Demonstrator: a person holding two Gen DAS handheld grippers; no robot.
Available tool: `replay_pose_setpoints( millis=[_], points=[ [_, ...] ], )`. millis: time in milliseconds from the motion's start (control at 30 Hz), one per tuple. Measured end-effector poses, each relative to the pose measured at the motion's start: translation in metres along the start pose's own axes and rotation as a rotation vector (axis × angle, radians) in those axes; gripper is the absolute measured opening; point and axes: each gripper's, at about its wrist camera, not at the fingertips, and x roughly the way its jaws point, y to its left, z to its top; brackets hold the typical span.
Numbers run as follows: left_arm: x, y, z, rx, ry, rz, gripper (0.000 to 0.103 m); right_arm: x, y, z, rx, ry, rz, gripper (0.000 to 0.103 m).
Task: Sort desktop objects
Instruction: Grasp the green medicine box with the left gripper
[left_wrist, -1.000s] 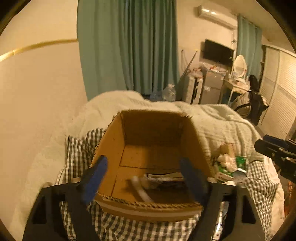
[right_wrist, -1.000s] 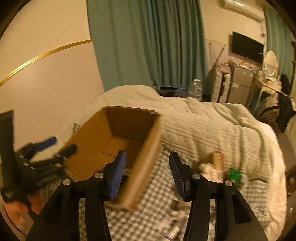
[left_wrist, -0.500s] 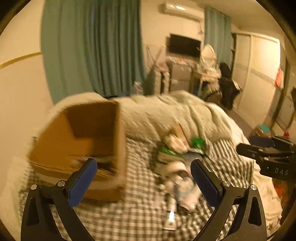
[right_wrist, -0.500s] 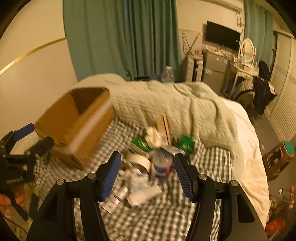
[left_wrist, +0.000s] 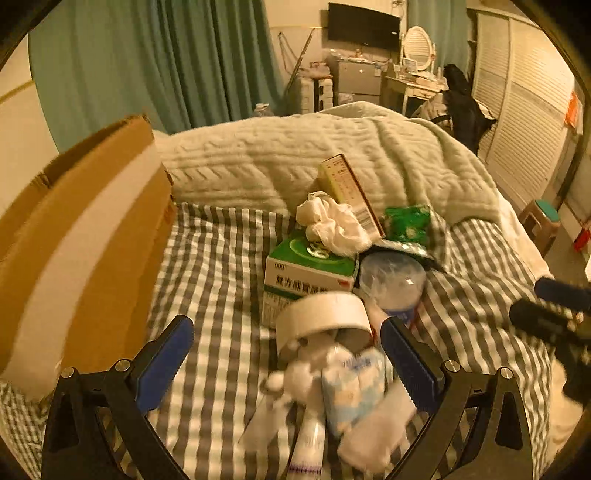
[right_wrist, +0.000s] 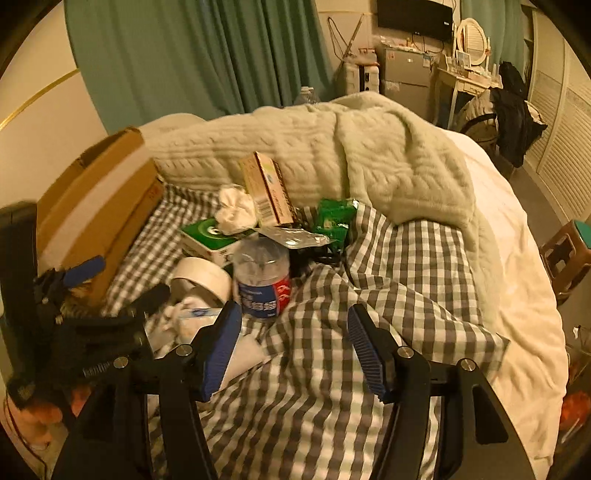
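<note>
The left gripper (left_wrist: 286, 356) is hanging over a heap of small objects on the checked sheet (left_wrist: 221, 266), its jaws having just been opening — now spread at their widest, nothing pinched between them; a white tape roll (left_wrist: 321, 314) and a blurred white tube (left_wrist: 308, 439) are lying in the gap below. The right gripper (right_wrist: 295, 345) is hovering over bare sheet, its jaws having just been widening too — gripping nothing. A plastic bottle (right_wrist: 263, 278) is standing beside the green medicine box (right_wrist: 207, 236); the cardboard box (left_wrist: 81, 236) is sitting at the left.
</note>
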Motion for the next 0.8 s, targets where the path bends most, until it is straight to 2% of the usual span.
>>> replay_pose_setpoints(
  millis=[333,400,500,633,800],
  points=[
    [0.051,0.004,0.022,0.091,0.012,-0.070,0.103,0.066,0.002,0.035,-0.050,0.029,0.023,0.060],
    [0.059,0.004,0.024,0.091,0.025,-0.111,0.103,0.078,0.007,0.043,-0.082,0.029,0.029,0.060],
    [0.074,0.002,0.025,0.093,0.053,-0.153,0.103,0.094,0.016,0.053,-0.160,0.028,-0.005,0.060],
    [0.096,-0.001,0.029,0.121,0.058,-0.145,0.103,0.120,0.017,0.065,-0.199,0.054,0.001,0.060],
    [0.120,0.009,0.039,0.060,0.078,-0.198,0.103,0.143,0.013,0.077,-0.214,0.067,0.036,0.063]
  ],
)
